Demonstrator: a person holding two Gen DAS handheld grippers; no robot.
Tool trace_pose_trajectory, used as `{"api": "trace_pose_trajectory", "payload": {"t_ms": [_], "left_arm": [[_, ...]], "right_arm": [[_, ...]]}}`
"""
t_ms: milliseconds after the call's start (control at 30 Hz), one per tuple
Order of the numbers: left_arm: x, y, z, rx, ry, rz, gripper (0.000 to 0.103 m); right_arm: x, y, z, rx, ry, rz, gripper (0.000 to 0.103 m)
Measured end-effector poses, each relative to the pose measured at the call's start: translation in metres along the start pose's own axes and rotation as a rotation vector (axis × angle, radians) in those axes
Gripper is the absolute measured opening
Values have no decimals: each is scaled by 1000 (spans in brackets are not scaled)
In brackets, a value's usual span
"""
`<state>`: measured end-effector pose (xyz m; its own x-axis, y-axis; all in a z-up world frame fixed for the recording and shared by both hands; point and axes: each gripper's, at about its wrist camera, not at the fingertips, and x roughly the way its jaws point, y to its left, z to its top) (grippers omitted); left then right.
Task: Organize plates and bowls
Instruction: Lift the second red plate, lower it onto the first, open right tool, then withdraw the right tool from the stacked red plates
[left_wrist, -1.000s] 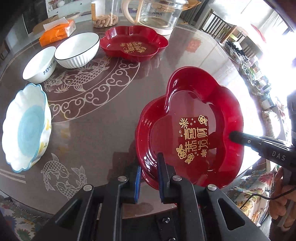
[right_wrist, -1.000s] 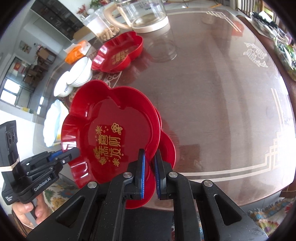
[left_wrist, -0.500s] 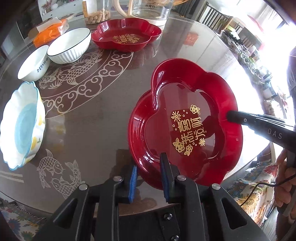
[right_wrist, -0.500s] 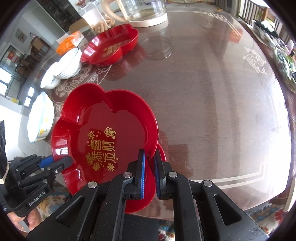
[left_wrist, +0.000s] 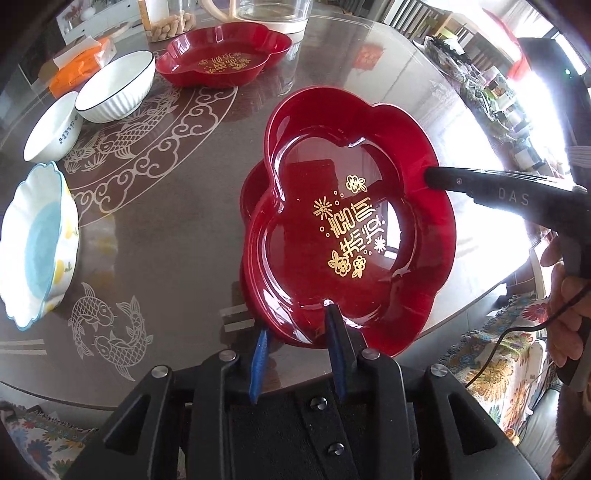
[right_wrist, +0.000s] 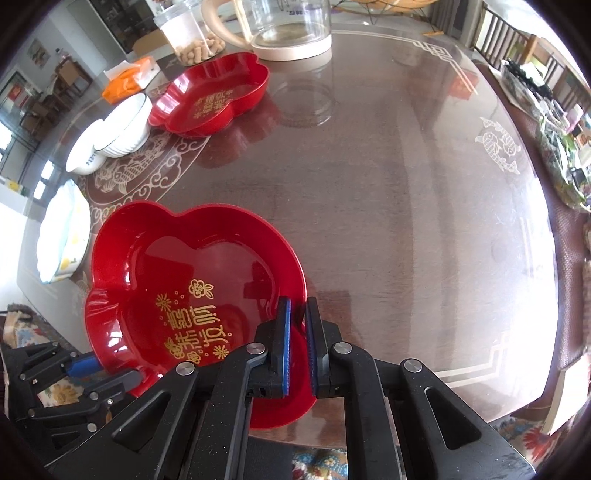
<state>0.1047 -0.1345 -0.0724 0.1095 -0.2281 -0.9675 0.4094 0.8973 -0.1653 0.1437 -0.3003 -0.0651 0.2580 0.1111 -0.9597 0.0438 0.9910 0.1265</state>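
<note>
Left to right on the table (left_wrist: 177, 229): one scalloped blue-and-white plate (left_wrist: 35, 240), two white bowls (left_wrist: 51, 127) (left_wrist: 116, 90), and three red flower plates, one far back (left_wrist: 225, 59), two stacked near the edge. The left gripper (left_wrist: 297, 334), jaws just opening, straddles the upper plate (left_wrist: 351, 221) without pinching; the right gripper (right_wrist: 297, 321) clamps its rim.

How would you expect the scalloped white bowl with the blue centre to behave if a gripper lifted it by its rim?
The scalloped bowl looks like glazed ceramic, so probably stiff, fairly heavy, and chippable. Its glossy, wavy rim may slip between narrow pads. It already seems to sit tilted on the table, so it might rock.
</note>
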Motion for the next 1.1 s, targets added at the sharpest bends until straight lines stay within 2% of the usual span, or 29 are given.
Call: {"api": "trace_pose_trajectory", "payload": {"t_ms": [67,133,267,367,400,433,467,500,533,667,733,800,933,1100], "left_arm": [[-3,-1,-1,14,-11,37,38],[-7,-3,-3,36,-20,56,53],[-19,-9,-7,89,-65,110,62],[-35,-7,-11,96,-142,141,70],[-41,-3,-12,89,-174,145,76],[-48,0,-14,78,-207,147,80],[-53,3,-14,67,-241,148,81],[-59,7,-17,55,-275,150,81],[-63,12,-20,40,-309,160,81],[-70,35,-36,-64,-430,237,84],[-65,48,-43,-126,-455,267,84],[-58,59,-49,-160,-448,302,84],[-50,61,-63,-131,-421,416,84],[-54,49,-81,-85,-442,514,87]], "right_arm": [[2,2,0,-11,4,-10,10],[3,4,1,-18,2,-19,10],[3,8,1,-29,-14,-34,11],[-4,8,-1,-22,-50,-35,14],[-8,8,-3,-20,-67,-35,16],[-12,9,-5,-16,-85,-27,33],[-18,9,-8,-10,-108,-18,59],[-24,9,-12,-4,-137,-12,68],[-30,10,-17,0,-168,-20,72],[-48,19,-43,40,-274,-55,71],[-56,24,-59,65,-333,-85,71],[-65,30,-75,82,-394,-109,72],[-77,40,-99,91,-474,-171,75],[-81,43,-112,83,-499,-188,76]]}}
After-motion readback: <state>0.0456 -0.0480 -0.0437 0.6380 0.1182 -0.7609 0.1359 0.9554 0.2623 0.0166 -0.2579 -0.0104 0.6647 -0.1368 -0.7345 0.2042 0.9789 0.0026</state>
